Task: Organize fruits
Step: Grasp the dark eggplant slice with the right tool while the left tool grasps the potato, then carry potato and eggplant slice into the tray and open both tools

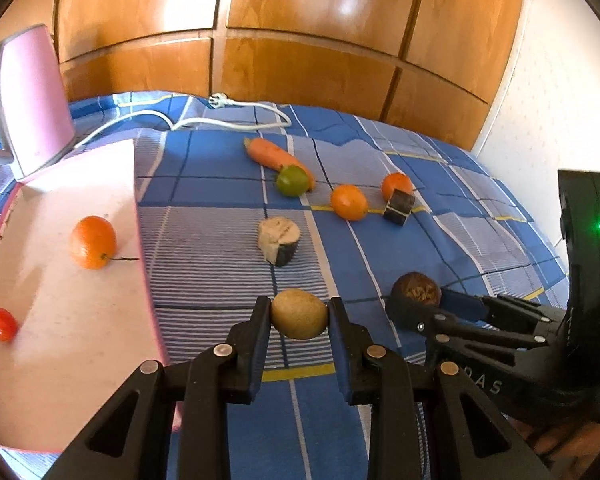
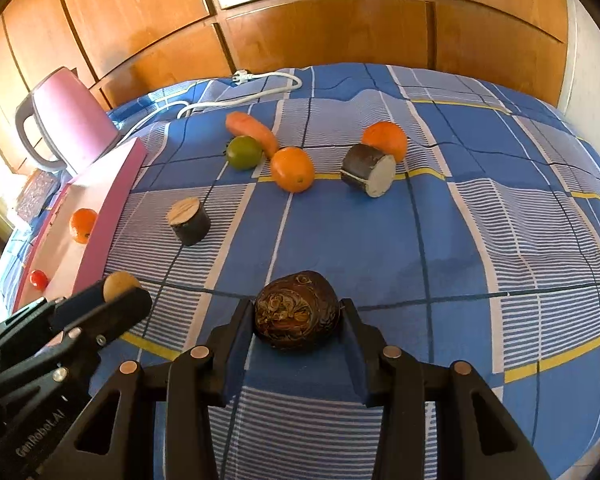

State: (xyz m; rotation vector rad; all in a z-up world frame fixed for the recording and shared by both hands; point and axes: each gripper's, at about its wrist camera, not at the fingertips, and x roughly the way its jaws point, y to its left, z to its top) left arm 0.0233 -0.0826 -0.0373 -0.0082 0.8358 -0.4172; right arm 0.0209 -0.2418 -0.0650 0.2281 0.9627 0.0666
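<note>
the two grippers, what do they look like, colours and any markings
Both the left gripper and right gripper are black plastic linkages with triangular cutouts, round silver pivot pins and blue pads inside the fingers. The left carries white "GenRobot.AI" lettering; the right's body shows a green light. No sleeves are visible.

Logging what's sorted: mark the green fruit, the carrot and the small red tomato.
green fruit (image 1: 291, 179), left wrist view, middle of its skin.
carrot (image 1: 269, 152), left wrist view, middle of its body.
small red tomato (image 1: 1, 323), left wrist view, its centre, on the pink tray.

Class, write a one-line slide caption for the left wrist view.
Left gripper holds a kiwi beside the pink tray; oranges wait on the bedspread.
</note>
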